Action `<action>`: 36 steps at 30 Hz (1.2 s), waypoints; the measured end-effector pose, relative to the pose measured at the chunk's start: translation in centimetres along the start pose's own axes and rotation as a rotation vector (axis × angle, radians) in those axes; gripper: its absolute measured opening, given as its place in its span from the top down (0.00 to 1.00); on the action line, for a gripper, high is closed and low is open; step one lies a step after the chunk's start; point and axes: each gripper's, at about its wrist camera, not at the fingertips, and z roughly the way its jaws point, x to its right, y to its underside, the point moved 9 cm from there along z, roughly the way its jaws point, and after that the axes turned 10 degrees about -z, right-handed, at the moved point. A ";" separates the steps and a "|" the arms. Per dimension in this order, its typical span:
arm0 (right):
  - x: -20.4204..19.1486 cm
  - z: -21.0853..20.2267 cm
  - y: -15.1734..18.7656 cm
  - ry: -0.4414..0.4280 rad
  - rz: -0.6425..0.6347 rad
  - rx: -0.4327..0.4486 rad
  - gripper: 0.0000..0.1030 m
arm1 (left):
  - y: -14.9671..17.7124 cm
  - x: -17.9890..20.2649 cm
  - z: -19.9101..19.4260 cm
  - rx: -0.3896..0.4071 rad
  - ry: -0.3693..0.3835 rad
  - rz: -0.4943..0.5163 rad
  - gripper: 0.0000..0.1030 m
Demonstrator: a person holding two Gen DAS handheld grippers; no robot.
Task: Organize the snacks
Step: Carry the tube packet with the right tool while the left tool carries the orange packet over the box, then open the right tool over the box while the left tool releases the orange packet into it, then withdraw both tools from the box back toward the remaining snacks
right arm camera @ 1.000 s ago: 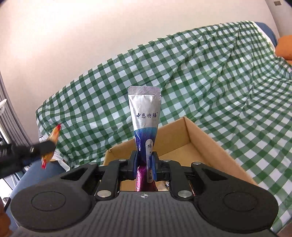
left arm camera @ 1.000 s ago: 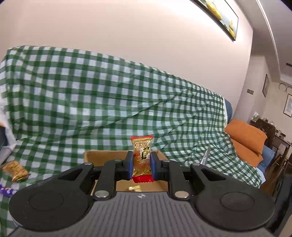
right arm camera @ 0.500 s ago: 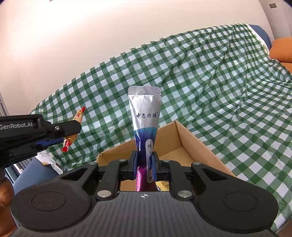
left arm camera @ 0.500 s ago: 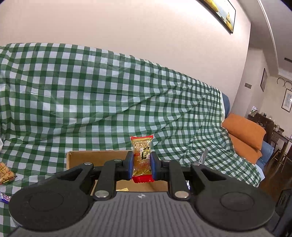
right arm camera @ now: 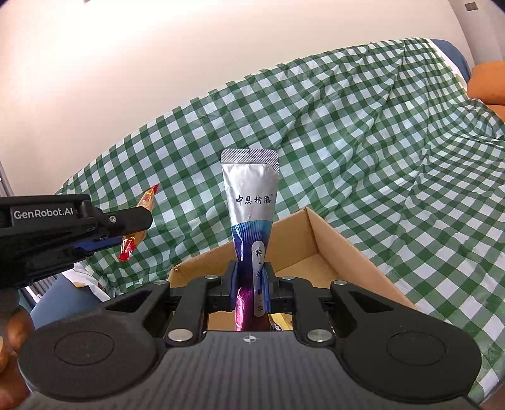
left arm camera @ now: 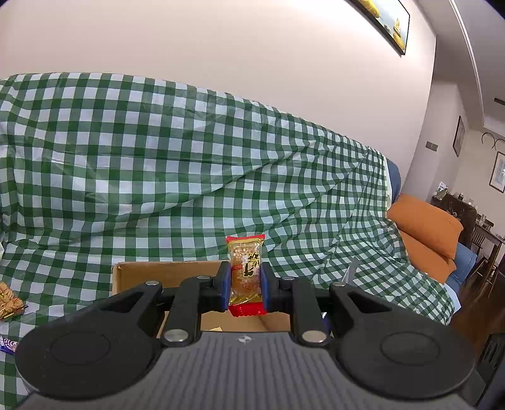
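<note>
Above the cardboard box [right arm camera: 341, 239], right tool [right arm camera: 251, 285] clamped on "中思特膳" pouch [right arm camera: 251, 202], left tool [left arm camera: 244, 282] on seemingly peanut-candy packet [left arm camera: 245, 271].

A green-and-white checked cloth [left arm camera: 195, 176] drapes the sofa, rising in folds up its back toward the plain wall [left arm camera: 221, 47]. At the cloth's right end two orange cushions [left arm camera: 426, 227] are stacked, with a strip of blue sofa [left arm camera: 464, 261] showing beside them. High above the cloth hangs a framed picture [left arm camera: 382, 22] with yellow in it. Further right of the cushions stand dark wooden furniture [left arm camera: 464, 214] and small frames [left arm camera: 459, 135] on the far wall. The right view shows the same cloth [right arm camera: 363, 132] below the wall.
</note>
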 end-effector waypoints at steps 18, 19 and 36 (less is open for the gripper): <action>-0.2 1.1 1.5 0.018 0.003 -0.078 0.42 | -1.8 0.1 -1.3 0.055 -0.006 0.034 0.04; -0.1 1.2 1.8 0.033 -0.001 -0.089 0.26 | -2.0 -0.7 -1.7 0.058 -0.016 0.034 0.04; -3.4 1.4 2.8 0.021 -0.130 -0.113 0.25 | -9.3 -41.6 -14.4 0.097 -0.844 0.136 0.02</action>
